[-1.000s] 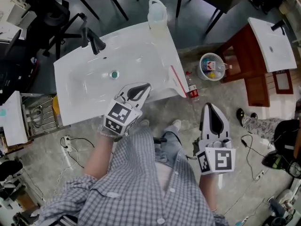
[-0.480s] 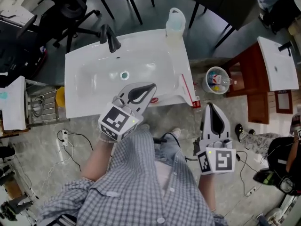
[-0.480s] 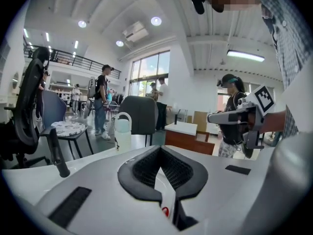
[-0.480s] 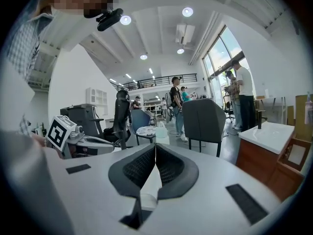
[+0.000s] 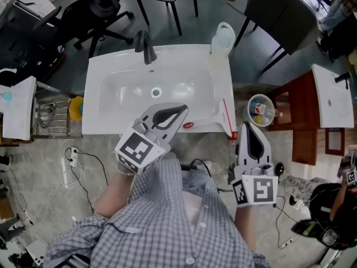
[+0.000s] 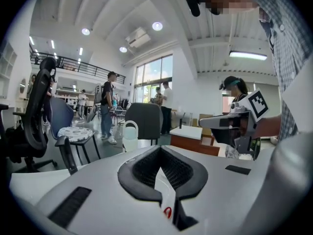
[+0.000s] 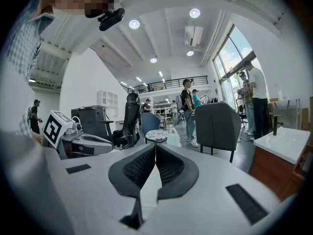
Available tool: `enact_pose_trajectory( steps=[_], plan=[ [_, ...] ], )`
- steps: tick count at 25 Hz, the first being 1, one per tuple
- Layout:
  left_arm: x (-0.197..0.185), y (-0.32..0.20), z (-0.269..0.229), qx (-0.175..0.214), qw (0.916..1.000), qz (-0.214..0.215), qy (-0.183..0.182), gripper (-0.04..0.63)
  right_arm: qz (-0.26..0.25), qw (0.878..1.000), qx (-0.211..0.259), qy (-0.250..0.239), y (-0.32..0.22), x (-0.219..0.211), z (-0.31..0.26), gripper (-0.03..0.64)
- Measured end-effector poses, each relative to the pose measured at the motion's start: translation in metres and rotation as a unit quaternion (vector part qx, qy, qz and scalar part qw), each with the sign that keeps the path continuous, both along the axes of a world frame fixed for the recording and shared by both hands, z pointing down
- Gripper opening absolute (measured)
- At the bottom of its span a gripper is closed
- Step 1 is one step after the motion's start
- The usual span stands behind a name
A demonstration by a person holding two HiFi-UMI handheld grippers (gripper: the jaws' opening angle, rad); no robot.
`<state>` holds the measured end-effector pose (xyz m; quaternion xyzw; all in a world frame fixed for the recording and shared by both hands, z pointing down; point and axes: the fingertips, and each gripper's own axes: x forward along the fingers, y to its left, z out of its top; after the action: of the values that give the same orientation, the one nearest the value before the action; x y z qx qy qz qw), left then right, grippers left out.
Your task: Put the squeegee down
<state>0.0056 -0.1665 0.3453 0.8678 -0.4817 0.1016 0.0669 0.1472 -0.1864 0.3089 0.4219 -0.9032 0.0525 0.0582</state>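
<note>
The squeegee (image 5: 227, 118), white with a red edge, lies along the right rim of the white sink (image 5: 111, 113), apart from both grippers. My left gripper (image 5: 182, 110) is over the sink's front edge, shut and empty; its pads meet (image 6: 160, 149) with nothing between them. My right gripper (image 5: 246, 127) hangs just off the sink's front right corner, over the floor, near the squeegee's near end. It is also shut and empty, its pads closed together (image 7: 155, 146). Each gripper shows in the other's view, the right (image 6: 235, 125) and the left (image 7: 78, 140).
A black faucet (image 5: 145, 47) and a translucent jug (image 5: 223, 38) stand at the sink's back. A small bucket (image 5: 260, 109) and a wooden cabinet with a second basin (image 5: 331, 96) are at the right. Chairs stand behind the sink. Cables lie on the floor (image 5: 83, 161).
The head view has swung, so the sink now sits lower and further right. Both grippers stayed shut and empty; the right one has come closer to the sink's front right corner.
</note>
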Motion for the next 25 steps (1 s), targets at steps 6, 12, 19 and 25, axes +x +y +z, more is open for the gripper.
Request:
enact_pose_trajectory(
  steps=[6,12,19,25],
  plan=[
    [-0.002,0.002,-0.007,0.008,0.9999,-0.011,0.010,0.008,-0.022,1.000,0.000,-0.002,-0.005,-0.012,0.000,0.009],
    [0.000,0.001,-0.009,0.010,0.9998,-0.011,0.015,0.008,-0.037,0.999,-0.002,0.002,-0.005,-0.021,0.002,0.009],
    [0.009,0.005,-0.012,0.015,0.9997,0.004,0.020,0.008,-0.036,0.999,0.001,0.006,-0.001,-0.019,0.001,0.009],
    [0.016,0.002,-0.016,0.020,0.9992,0.015,0.033,0.008,-0.033,0.999,0.003,0.008,-0.003,-0.017,0.001,0.009]
  ],
)
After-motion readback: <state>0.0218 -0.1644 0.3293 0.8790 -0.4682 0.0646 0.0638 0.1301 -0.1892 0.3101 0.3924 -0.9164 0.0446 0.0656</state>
